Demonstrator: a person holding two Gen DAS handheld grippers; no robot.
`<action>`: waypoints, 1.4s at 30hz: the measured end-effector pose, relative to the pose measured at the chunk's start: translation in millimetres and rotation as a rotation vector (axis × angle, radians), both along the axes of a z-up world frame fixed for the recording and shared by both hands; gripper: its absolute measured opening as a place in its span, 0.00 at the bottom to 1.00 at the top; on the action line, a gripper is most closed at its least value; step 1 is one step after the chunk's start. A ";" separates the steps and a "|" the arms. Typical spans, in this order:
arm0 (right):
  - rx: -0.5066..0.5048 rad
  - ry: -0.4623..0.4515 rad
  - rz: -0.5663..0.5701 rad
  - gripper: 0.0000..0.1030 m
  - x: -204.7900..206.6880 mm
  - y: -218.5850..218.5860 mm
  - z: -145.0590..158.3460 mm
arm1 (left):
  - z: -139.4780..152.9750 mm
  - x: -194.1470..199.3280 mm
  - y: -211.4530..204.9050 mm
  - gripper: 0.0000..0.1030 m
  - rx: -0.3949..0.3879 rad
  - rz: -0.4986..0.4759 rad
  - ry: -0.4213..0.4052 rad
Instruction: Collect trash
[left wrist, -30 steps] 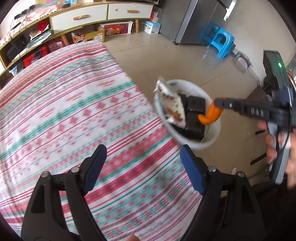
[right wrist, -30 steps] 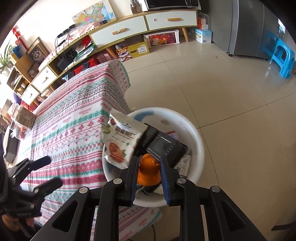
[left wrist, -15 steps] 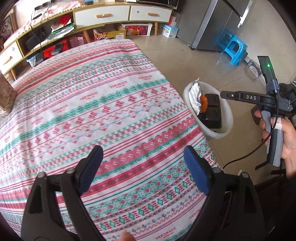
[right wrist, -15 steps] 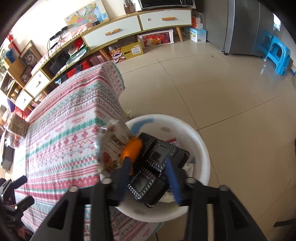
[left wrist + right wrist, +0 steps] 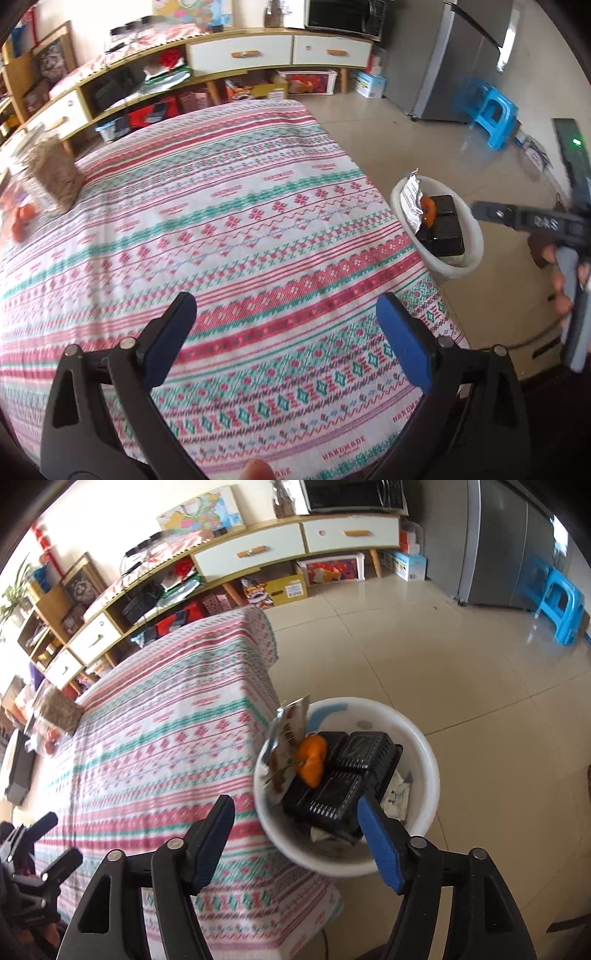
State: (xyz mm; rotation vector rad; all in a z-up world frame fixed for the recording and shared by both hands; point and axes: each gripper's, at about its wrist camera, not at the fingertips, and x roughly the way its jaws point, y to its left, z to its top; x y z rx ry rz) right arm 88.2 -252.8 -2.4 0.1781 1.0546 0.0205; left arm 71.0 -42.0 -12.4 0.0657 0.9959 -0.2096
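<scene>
A white bin (image 5: 424, 760) stands on the floor beside the table's right edge; it also shows in the left wrist view (image 5: 474, 236). In it lie an orange piece of trash (image 5: 312, 758), black plastic trays (image 5: 343, 775) and a snack wrapper (image 5: 288, 734). My right gripper (image 5: 295, 843) is open and empty, above and in front of the bin; it appears in the left wrist view (image 5: 480, 212). My left gripper (image 5: 286, 339) is open and empty over the near part of the patterned tablecloth (image 5: 221, 221).
A brown textured box (image 5: 55, 177) and orange items (image 5: 22, 218) sit at the table's far left. A long cabinet (image 5: 258, 550), a fridge (image 5: 498, 542) and a blue stool (image 5: 561, 602) stand beyond on the tiled floor.
My right gripper opened and let go of the orange piece, which now lies in the bin; the gripper pulled back. My left gripper drew back and tilted up over the table.
</scene>
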 end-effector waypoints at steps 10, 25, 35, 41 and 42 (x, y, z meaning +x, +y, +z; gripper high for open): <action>-0.066 -0.116 0.034 0.80 -57.7 33.0 20.0 | 15.8 -37.6 20.6 0.95 0.020 0.148 -0.094; -0.238 -0.324 0.100 0.84 -95.3 73.5 33.2 | 31.3 -71.3 38.2 0.95 0.052 0.257 -0.239; -0.232 -0.329 0.133 0.84 -91.0 85.9 28.8 | 32.4 -80.2 39.0 0.95 0.040 0.278 -0.272; -0.241 -0.339 0.142 0.84 -92.6 89.6 29.4 | 31.1 -81.3 39.9 0.95 0.056 0.293 -0.284; -0.242 -0.339 0.143 0.84 -92.8 89.9 29.4 | 31.1 -80.8 40.0 0.95 0.054 0.295 -0.284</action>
